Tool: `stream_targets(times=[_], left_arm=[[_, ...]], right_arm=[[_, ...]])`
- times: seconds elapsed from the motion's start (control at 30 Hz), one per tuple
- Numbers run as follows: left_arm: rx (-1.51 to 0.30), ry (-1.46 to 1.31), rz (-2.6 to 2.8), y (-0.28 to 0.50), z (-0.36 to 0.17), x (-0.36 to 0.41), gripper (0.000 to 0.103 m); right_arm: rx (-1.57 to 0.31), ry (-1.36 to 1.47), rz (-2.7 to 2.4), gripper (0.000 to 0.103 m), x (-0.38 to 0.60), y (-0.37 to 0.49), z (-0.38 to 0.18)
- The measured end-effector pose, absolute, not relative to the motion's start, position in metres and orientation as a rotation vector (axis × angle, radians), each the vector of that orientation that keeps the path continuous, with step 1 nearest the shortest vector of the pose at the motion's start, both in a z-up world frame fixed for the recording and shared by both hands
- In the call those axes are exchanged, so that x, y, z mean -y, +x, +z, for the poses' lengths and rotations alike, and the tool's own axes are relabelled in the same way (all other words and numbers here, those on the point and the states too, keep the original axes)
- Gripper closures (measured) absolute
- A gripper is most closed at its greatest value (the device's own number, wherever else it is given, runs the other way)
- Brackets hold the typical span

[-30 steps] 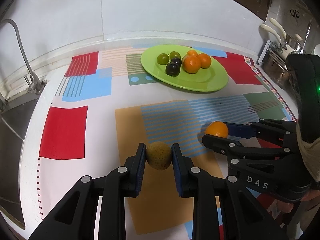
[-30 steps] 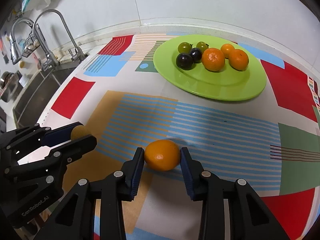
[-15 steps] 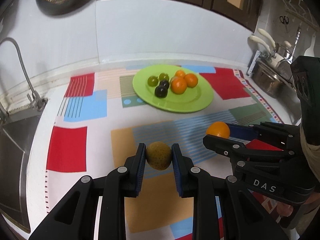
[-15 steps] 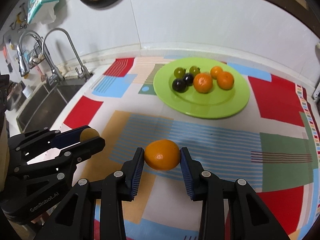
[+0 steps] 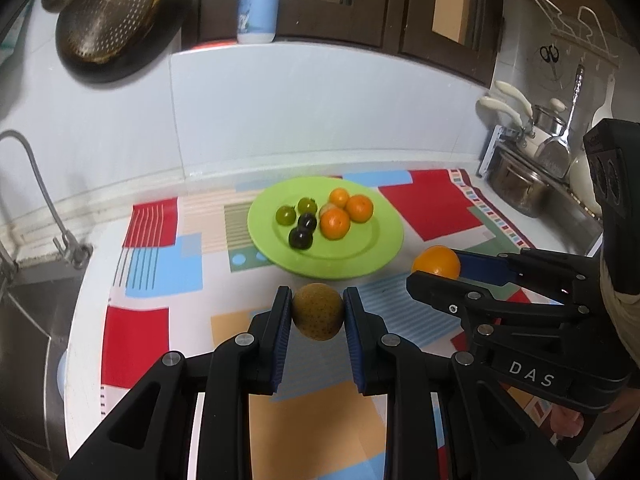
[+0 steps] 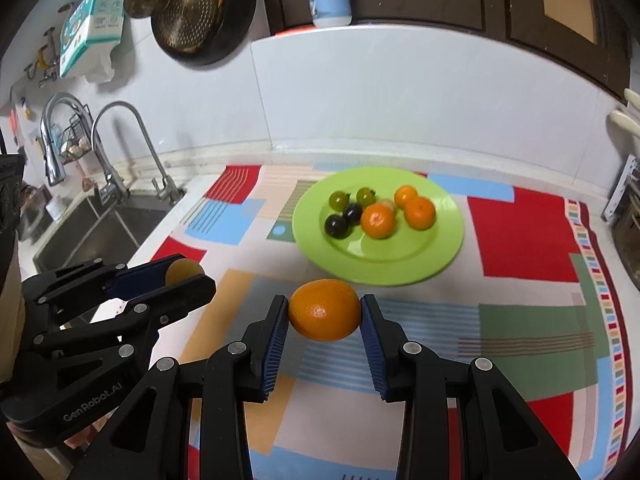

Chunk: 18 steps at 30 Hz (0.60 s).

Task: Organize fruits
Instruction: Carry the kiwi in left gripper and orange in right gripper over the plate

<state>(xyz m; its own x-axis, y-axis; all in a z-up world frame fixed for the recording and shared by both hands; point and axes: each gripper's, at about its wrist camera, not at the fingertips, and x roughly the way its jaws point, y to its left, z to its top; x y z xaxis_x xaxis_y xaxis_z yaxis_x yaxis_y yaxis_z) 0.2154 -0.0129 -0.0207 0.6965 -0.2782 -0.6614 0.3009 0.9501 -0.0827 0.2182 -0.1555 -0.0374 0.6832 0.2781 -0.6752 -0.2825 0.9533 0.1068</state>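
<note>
My left gripper (image 5: 317,312) is shut on a brownish-green speckled fruit (image 5: 317,311), held in the air over the patterned cloth. My right gripper (image 6: 324,310) is shut on an orange (image 6: 324,309), also lifted off the cloth. Each gripper shows in the other's view: the right gripper (image 5: 436,266) with its orange at the right, the left gripper (image 6: 186,274) with its fruit at the left. Beyond both lies a green plate (image 5: 372,254) (image 6: 440,256) holding three small oranges, two green fruits and two dark ones.
A colourful cloth (image 5: 160,264) covers the counter. A sink (image 6: 92,236) with taps lies to the left. Pots and utensils (image 5: 528,176) stand at the right edge. A strainer (image 5: 108,16) hangs on the wall and a bottle (image 5: 258,0) stands on the ledge.
Both grippers have risen with their fruits, so the plate and cloth look smaller and more of the wall and cupboards shows. The grips are unchanged.
</note>
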Motion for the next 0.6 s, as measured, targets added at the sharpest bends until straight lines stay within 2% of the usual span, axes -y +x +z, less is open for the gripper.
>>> stream_targets(times=[0.6], left_arm=[[-0.71, 0.041, -0.341, 0.255, -0.009, 0.035, 0.077]], right_arm=[[-0.707, -0.004, 0.276, 0.065, 0.179, 0.249, -0.017]])
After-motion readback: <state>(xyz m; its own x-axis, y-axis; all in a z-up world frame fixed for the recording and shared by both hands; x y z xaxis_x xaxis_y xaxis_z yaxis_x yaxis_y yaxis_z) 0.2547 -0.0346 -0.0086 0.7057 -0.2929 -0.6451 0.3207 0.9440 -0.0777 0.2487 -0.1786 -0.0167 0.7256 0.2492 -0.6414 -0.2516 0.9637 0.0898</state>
